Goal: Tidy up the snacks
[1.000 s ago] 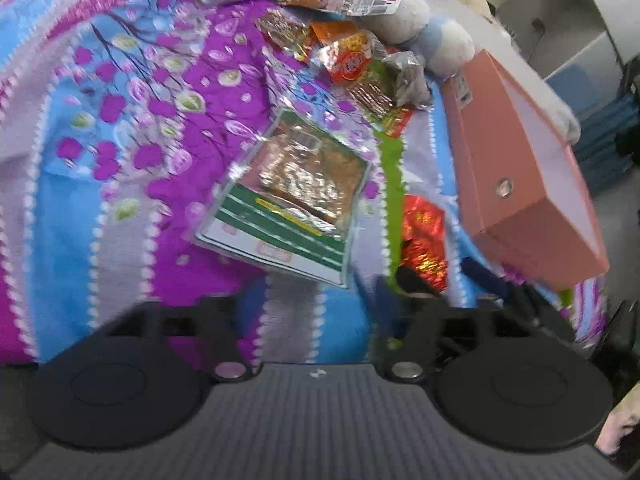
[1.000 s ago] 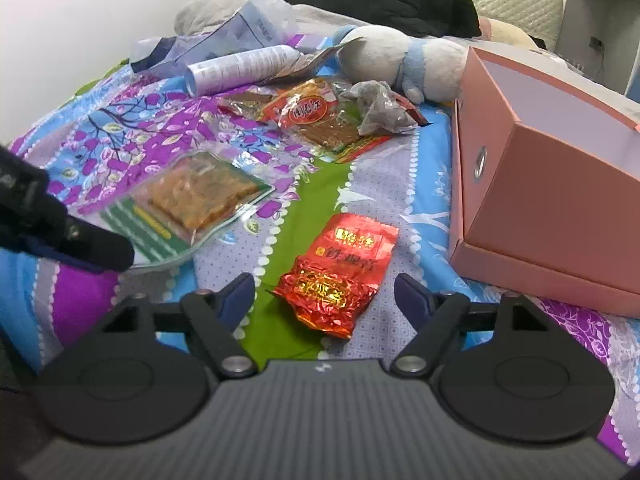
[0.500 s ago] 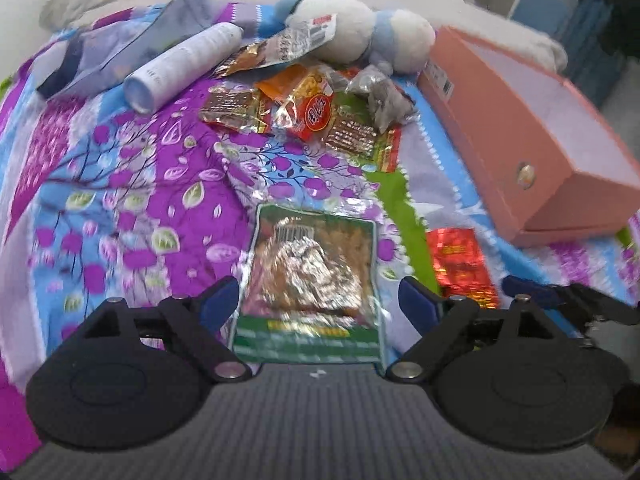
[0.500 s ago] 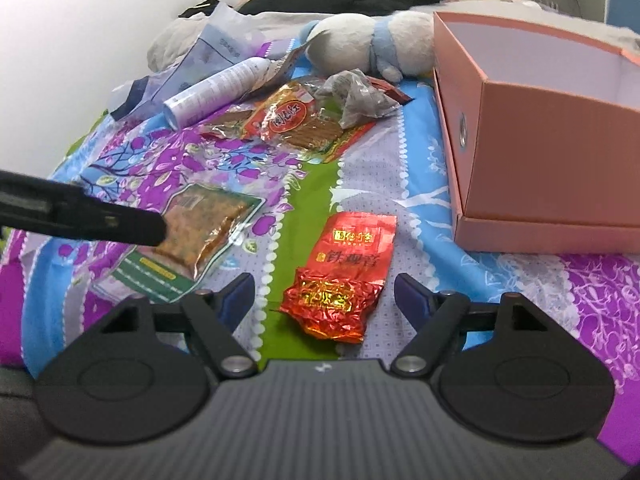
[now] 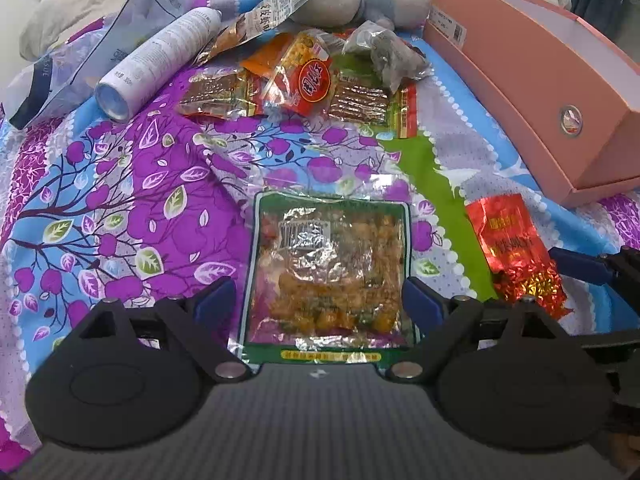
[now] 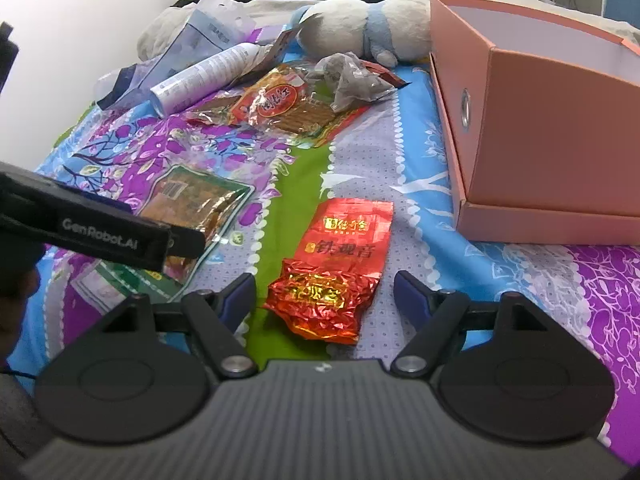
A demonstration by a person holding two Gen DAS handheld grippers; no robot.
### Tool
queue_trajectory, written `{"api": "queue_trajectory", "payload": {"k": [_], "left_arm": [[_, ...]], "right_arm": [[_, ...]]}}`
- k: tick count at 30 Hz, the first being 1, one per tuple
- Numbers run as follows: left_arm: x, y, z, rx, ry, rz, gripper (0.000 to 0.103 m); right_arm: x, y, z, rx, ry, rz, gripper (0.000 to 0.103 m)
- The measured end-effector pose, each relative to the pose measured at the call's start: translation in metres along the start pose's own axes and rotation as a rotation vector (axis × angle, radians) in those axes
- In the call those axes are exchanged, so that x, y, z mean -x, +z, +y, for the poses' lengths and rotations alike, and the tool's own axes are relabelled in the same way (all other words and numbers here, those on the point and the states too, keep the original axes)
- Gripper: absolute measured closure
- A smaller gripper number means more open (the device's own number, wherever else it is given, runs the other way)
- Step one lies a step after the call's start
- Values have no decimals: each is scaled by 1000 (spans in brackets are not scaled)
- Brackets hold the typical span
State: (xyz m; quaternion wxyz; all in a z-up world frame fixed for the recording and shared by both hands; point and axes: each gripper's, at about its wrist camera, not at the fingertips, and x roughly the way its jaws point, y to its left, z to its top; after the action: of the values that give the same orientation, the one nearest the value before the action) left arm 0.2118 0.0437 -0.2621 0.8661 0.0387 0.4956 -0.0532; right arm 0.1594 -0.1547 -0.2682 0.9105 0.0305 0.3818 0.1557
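Observation:
A green-edged clear snack bag [image 5: 328, 276] lies flat on the bedspread, its near end between the spread fingers of my open left gripper [image 5: 320, 300]; it also shows in the right wrist view [image 6: 188, 208]. A red foil tea packet [image 6: 332, 272] lies between the spread fingers of my open right gripper [image 6: 325, 292], and shows in the left wrist view [image 5: 516, 248]. Several more snack packets [image 5: 320, 80] are piled farther back. An open pink box [image 6: 552, 120] stands at the right. Both grippers are empty.
A white spray can [image 5: 160, 60], a plastic pouch [image 5: 132, 28] and a plush toy [image 6: 352, 28] lie at the back of the bed. Dark clothes lie behind them. The left gripper's body [image 6: 100, 232] crosses the right wrist view at the left.
The left gripper has swung square to the green-edged bag and come closer, so the bag's end now lies between its fingers. The right gripper has edged closer to the red packet.

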Motion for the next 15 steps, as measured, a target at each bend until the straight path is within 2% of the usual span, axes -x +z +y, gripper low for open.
{"api": "queue_trajectory", "payload": {"k": [4, 6, 8, 15], "left_arm": [[-3, -1, -3, -13, -8, -2, 13], [-3, -1, -3, 7, -31, 10, 19], [-1, -1, -5, 7, -44, 16, 23], [9, -5, -7, 29, -92, 9, 40]], "right_arm": [[-3, -1, 6, 41, -20, 4, 28], [-3, -2, 9, 62, -20, 4, 40], [-2, -1, 13, 79, -18, -1, 43], [4, 1, 13, 90, -16, -6, 43]]}}
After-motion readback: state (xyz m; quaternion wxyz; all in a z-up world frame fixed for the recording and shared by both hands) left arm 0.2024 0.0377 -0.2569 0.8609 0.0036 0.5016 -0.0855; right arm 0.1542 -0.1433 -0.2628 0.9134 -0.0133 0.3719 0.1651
